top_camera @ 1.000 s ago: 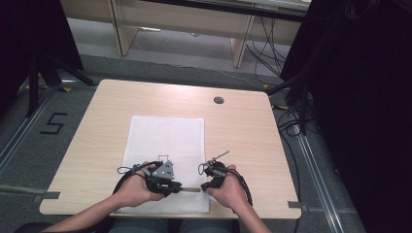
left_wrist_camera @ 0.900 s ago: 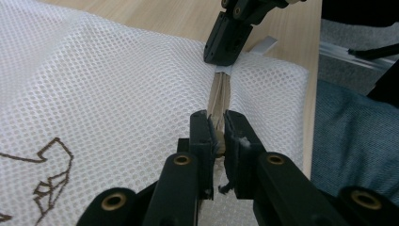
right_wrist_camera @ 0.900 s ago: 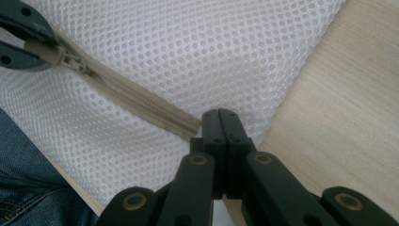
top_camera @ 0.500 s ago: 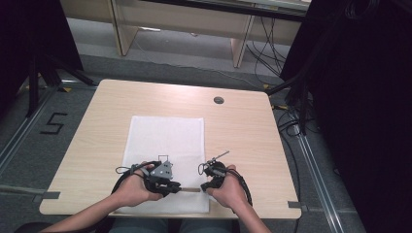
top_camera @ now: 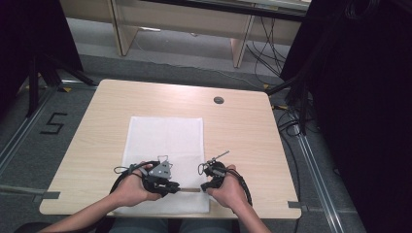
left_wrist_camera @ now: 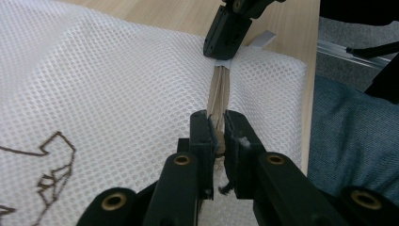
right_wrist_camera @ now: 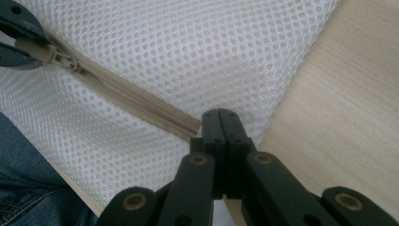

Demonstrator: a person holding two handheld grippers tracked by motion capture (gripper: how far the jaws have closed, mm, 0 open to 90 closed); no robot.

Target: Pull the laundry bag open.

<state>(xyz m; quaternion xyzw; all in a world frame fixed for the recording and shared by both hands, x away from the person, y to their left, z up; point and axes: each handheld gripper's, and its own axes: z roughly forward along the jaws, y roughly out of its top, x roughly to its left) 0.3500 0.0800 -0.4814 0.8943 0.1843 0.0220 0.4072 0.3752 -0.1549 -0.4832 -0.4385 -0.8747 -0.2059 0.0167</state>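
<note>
Mesh bag (top_camera: pixel 165 141) zipper (right_wrist_camera: pixel 127 96) lies along table (top_camera: pixel 243 131) near edge.

A lab recording bay, from what I see.
My wooden table (top_camera: pixel 243 131) stands on grey floor (top_camera: pixel 63 102) between black curtains (top_camera: pixel 359 97), with a taped number 5 (top_camera: pixel 52 124) off its left edge, loose cables (top_camera: pixel 265 46) beyond its far right corner.

Only the flat mesh bag (top_camera: pixel 165 145) and a grommet (top_camera: pixel 218 100) lie on the table (top_camera: pixel 243 136); room all round.
</note>
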